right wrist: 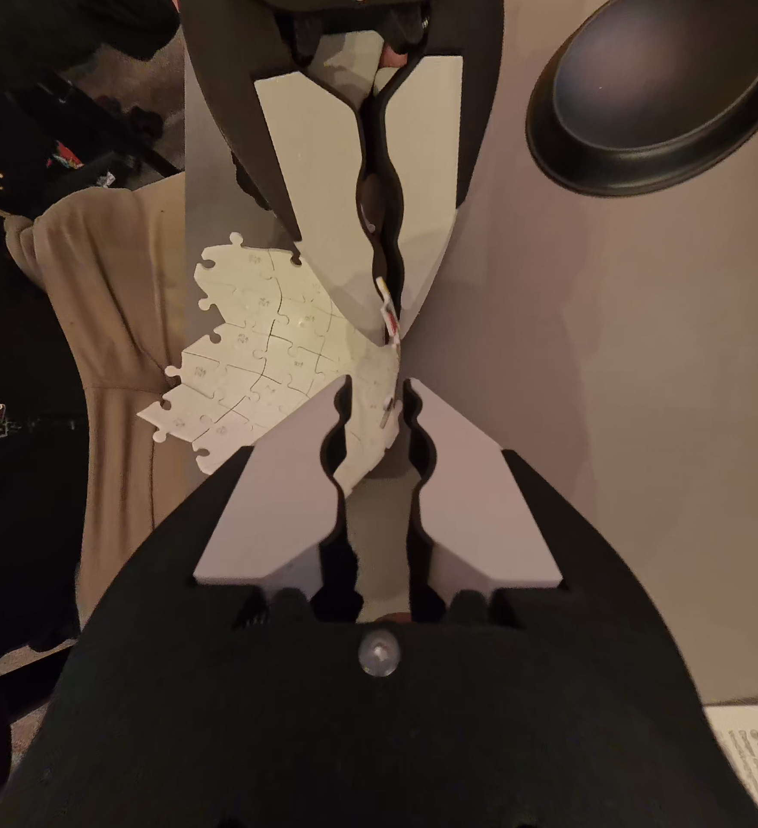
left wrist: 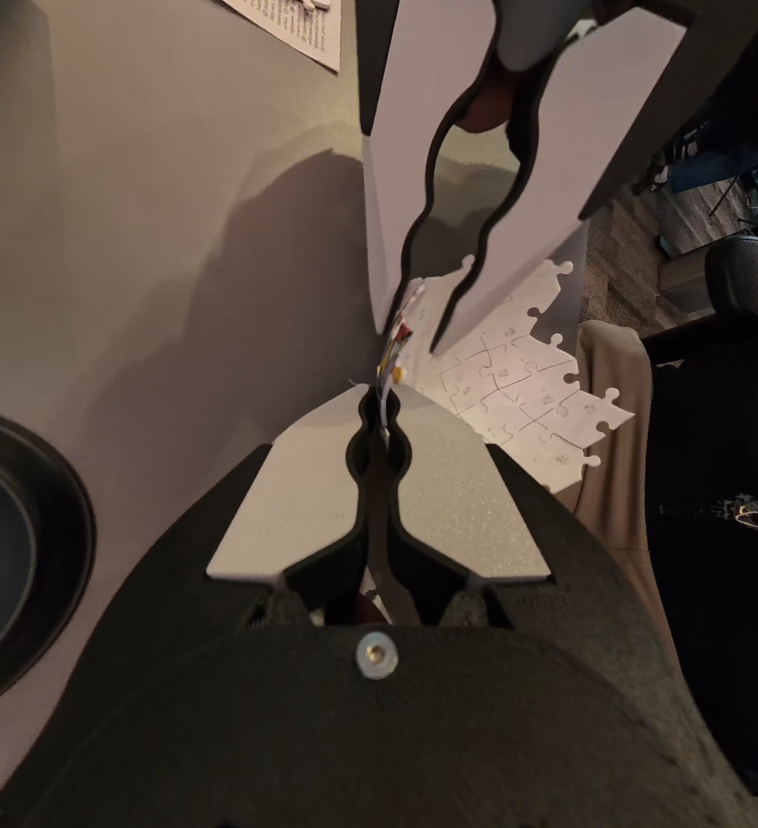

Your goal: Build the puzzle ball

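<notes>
Left wrist view: left gripper (left wrist: pixel 379 394) has its fingers (left wrist: pixel 305 493) pressed almost together on the thin edge of the puzzle section (left wrist: pixel 516 394), a curved sheet of joined white pieces, blank numbered backs facing the cameras, printed colours showing only at the pinched edge. Section is held in the air over the tabletop (left wrist: pixel 166 224) near its front edge, fanning out past that edge.

Right wrist view: right gripper (right wrist: pixel 377 385) has fingers (right wrist: pixel 292 484) parted by a clear gap that straddles the section's near edge; whether either finger touches the sheet I cannot tell, and nothing is clamped.

Judged step: mid-assembly, with a partial shell built and the ball far from closed. Next move probably calls for the right fingers to close on that edge, or fetch a loose piece, while the left keeps the shell steady; thin curved joints may pop apart if squeezed or twisted.

Surface: plain grey tabletop, matte. Black bowl (right wrist: pixel 664 94) sits well apart from the puzzle, toward the far side. Printed paper sheet (right wrist: pixel 753 761) lies at one corner. Beyond the edge: tan fabric (right wrist: pixel 112 313), dark floor and furniture; room dim.
</notes>
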